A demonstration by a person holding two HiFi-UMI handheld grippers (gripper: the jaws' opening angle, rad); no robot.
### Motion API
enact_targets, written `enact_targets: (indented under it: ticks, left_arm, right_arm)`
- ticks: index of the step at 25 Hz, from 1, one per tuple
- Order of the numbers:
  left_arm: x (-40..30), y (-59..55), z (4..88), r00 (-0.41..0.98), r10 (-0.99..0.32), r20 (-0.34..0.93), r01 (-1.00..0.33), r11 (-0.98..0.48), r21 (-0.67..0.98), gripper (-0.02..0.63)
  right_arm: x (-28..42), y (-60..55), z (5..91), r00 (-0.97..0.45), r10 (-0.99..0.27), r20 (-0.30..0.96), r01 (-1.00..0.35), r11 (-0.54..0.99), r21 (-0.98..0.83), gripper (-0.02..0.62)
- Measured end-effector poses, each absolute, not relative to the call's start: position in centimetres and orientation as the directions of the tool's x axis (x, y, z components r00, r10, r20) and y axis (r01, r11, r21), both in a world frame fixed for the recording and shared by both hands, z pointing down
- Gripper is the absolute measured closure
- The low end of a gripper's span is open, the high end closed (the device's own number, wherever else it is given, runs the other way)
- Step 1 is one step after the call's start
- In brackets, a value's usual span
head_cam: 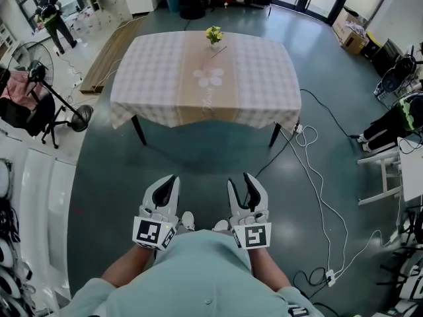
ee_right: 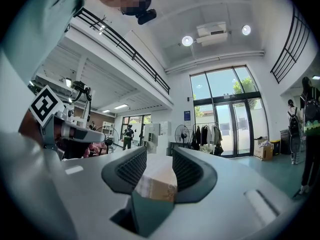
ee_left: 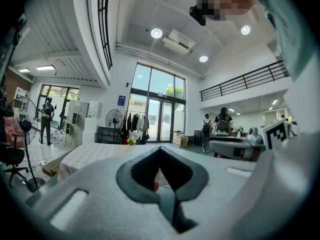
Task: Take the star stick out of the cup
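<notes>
Pre-approach: standing well back from the table [head_cam: 165,78].
Left gripper [head_cam: 172,179] jaws pressed together, right gripper [head_cam: 239,180] jaws spread; both empty. One table, one cup [head_cam: 213,37] at its far edge, yellow stick tops inside, count unclear. Risk: an unsteadied cup tips as the stick lifts.

The cup [head_cam: 213,37] (yellow-green contents) stands at the table's [head_cam: 158,78] far edge.

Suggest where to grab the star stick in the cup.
Probably take the star stick by its yellow top, above the cup, coming down from the near side: it stands upright near the far edge of the table. Shaft too small to make out.
</notes>
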State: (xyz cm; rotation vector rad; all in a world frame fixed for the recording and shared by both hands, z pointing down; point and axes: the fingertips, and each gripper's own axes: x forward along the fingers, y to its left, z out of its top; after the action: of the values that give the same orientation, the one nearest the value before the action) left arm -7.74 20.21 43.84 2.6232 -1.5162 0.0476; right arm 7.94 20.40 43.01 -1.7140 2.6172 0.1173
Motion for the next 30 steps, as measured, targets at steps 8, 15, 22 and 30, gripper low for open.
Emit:
enact_targets:
  ticks: [8,15,22,30]
  left_arm:
    - [-6.1,21.1,43.8,0.452,-0.888,0.084,-0.892,-0.449,0.057,0.603]
    - [-5.0,22.0,44.2,0.405,-0.908,0.106,-0.914,-0.399,0.073,0.603]
    - [-3.8,20.4,44.4,0.425,-0.899,0.111,-0.905,-0.419,0.073,0.603]
    - [-3.6,17.2,43.7,0.446,-0.891,0.089,-0.894,-0.44,0.081,0.603]
  right_arm:
    - [9.0,20.7,43.1,-0.449,-0.89,-0.076,-0.894,0.447,0.033,0.454]
    - [10.0,21.6,43.6,-0.483,-0.873,-0.066,-0.875,0.484,0.008,0.456]
    - [11.2,19.8,43.4,-0.472,-0.879,-0.075,-0.882,0.472,0.016,0.456]
    - [10.8,16.9,42.7,-0.473,-0.878,-0.074,-0.881,0.471,0.037,0.456]
